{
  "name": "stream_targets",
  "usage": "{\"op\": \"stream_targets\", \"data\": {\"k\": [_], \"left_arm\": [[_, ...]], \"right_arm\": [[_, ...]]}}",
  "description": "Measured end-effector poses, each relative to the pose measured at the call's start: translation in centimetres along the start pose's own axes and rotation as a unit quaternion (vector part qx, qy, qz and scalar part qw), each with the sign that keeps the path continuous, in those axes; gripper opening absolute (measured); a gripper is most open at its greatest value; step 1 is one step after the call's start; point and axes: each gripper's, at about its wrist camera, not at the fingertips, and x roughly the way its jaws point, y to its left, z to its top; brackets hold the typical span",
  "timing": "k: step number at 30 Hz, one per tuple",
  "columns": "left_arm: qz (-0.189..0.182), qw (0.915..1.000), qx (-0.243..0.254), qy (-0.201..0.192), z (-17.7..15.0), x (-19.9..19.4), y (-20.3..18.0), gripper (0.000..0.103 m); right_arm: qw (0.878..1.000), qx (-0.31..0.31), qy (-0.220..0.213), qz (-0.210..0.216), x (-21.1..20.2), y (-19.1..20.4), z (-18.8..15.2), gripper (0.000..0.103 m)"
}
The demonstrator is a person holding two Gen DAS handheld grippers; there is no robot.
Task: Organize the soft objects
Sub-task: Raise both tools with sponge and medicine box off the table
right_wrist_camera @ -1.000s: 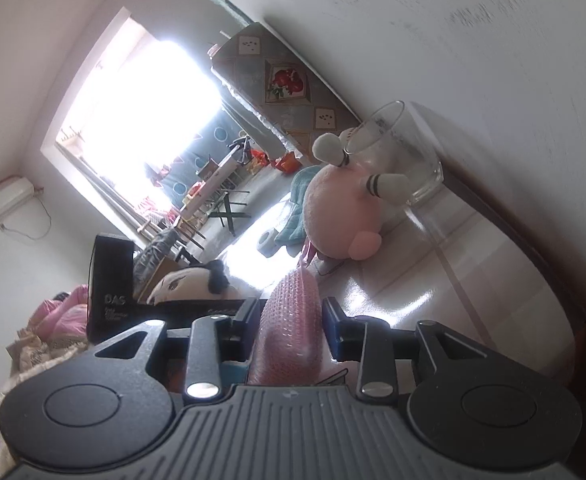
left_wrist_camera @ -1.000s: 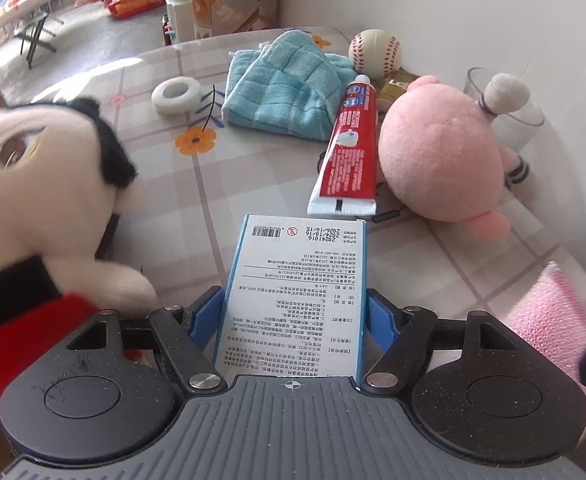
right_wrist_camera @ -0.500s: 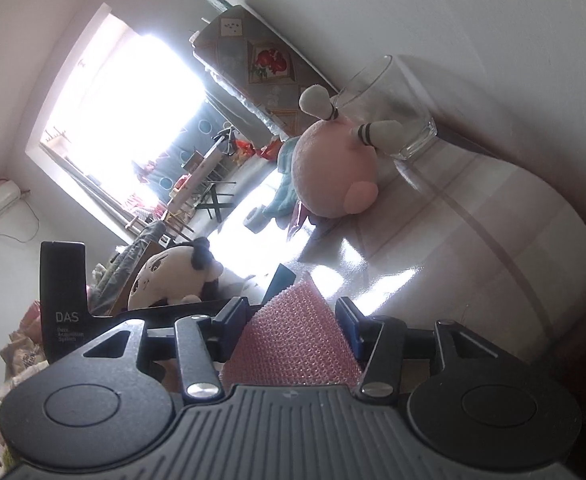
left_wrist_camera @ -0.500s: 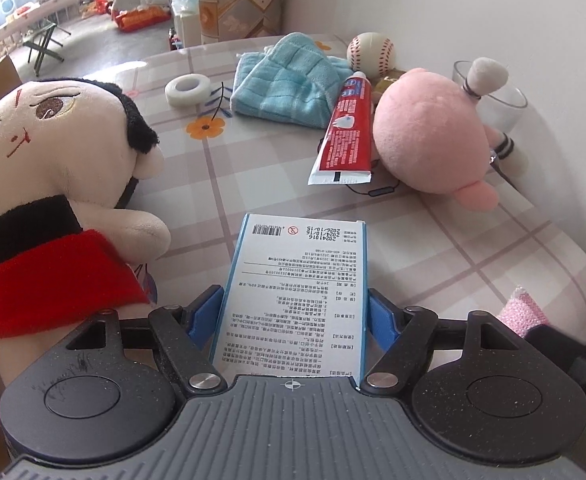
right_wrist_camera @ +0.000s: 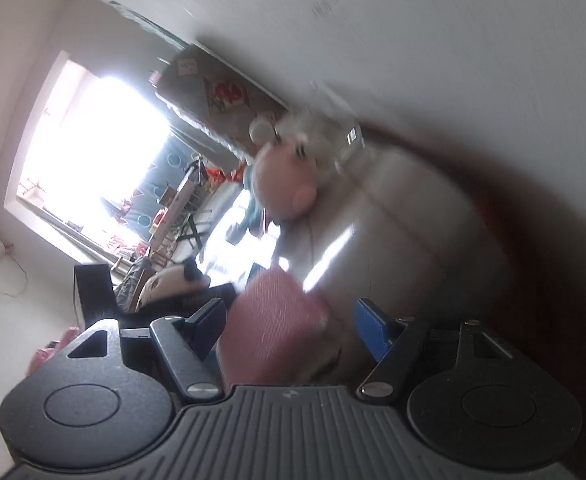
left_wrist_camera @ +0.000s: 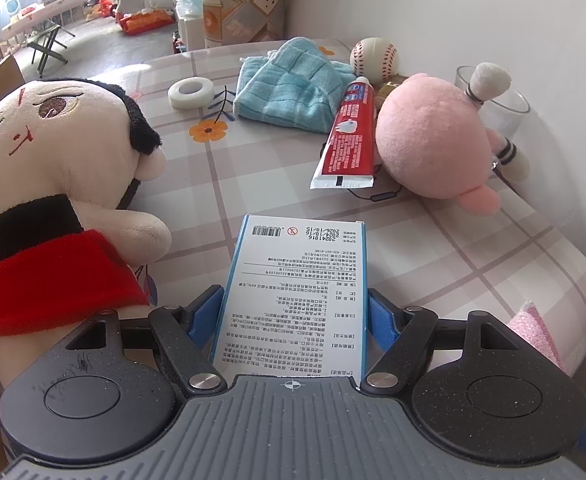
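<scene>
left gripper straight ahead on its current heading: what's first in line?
The left gripper holds a white box. Bare tablecloth lies ahead of it, then probably the toothpaste tube, slightly right of centre. Depth is uncertain.

The white box (left_wrist_camera: pixel 297 300) with blue edges is showing rows of tiny upside-down print, way too small to read. Only bits coming through near its far end are the dates 20241016 and 2026/10/15, next to a barcode and a red prohibition sign. The red toothpaste tube (left_wrist_camera: pixel 349 136) is carrying print too, but it's unreadable.
</scene>
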Motion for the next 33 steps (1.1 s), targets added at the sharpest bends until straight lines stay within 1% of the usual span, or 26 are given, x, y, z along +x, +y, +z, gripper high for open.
{"op": "stream_targets", "data": {"k": [2, 4, 7, 8, 9, 11, 12, 16, 18, 20, 22, 23, 27, 29, 31, 32, 33], "left_arm": [[-0.001, 1.0000, 0.002, -0.001, 0.0, 0.0, 0.0, 0.074], [-0.001, 1.0000, 0.003, 0.000, 0.0, 0.0, 0.0, 0.074], [-0.003, 1.0000, 0.001, -0.001, 0.0, 0.0, 0.0, 0.073], [-0.004, 1.0000, -0.002, -0.001, 0.0, -0.1, 0.1, 0.073], [-0.007, 1.0000, -0.005, -0.003, 0.1, -0.1, 0.2, 0.073], [-0.025, 0.9996, -0.015, -0.005, 0.0, -0.2, 0.6, 0.073], [-0.033, 0.9993, -0.019, -0.005, 0.1, -0.2, 0.9, 0.073], [-0.062, 0.9974, -0.038, 0.004, 0.4, -0.6, 1.6, 0.073], [-0.080, 0.9954, -0.051, 0.009, 0.6, -0.8, 2.0, 0.073], [-0.104, 0.9920, -0.069, 0.017, 0.8, -0.9, 2.4, 0.073], [-0.133, 0.9871, -0.085, 0.026, 0.9, -1.0, 2.6, 0.073], [-0.142, 0.9854, -0.090, 0.028, 0.9, -1.1, 2.7, 0.073], [-0.191, 0.9746, -0.109, 0.039, 0.7, -1.6, 2.7, 0.073], [-0.206, 0.9708, -0.117, 0.040, 0.5, -1.8, 2.7, 0.073], [-0.235, 0.9623, -0.129, 0.050, 0.2, -1.5, 2.7, 0.073], [-0.248, 0.9574, -0.136, 0.057, 0.0, -1.3, 2.8, 0.073], [-0.253, 0.9552, -0.141, 0.059, -0.2, -1.2, 2.7, 0.073]], "right_arm": [[1.000, 0.013, 0.016, 0.001, 0.9, 0.2, -0.9, 0.074], [1.000, 0.012, 0.024, 0.001, 2.0, 0.7, -1.4, 0.074], [0.999, -0.008, 0.029, -0.010, 3.5, 2.0, -1.5, 0.066], [0.999, -0.020, 0.028, -0.023, 3.9, 2.6, -1.5, 0.063], [0.999, -0.032, 0.024, -0.031, 4.1, 3.2, -1.6, 0.055], [0.998, -0.053, 0.016, -0.041, 4.3, 3.9, -1.7, 0.051], [0.998, -0.055, 0.013, -0.039, 4.3, 3.9, -1.6, 0.048], [0.999, -0.035, 0.007, -0.020, 3.9, 2.8, -1.2, 0.044], [0.999, -0.036, 0.002, -0.012, 3.7, 2.7, -0.9, 0.042], [0.999, -0.044, -0.007, -0.007, 3.4, 2.9, -0.3, 0.041], [0.998, -0.058, -0.020, -0.012, 2.9, 3.1, 0.3, 0.041], [0.998, -0.064, -0.025, -0.013, 2.7, 3.1, 0.7, 0.040], [0.996, -0.084, -0.030, -0.012, 2.6, 3.3, 1.9, 0.039], [0.995, -0.093, -0.027, -0.012, 2.7, 3.4, 2.2, 0.039], [0.995, -0.100, -0.025, -0.014, 2.8, 3.6, 2.4, 0.039], [0.995, -0.099, -0.018, -0.006, 3.0, 3.6, 2.5, 0.038], [0.995, -0.094, -0.013, 0.002, 3.1, 3.5, 2.5, 0.039]]}}
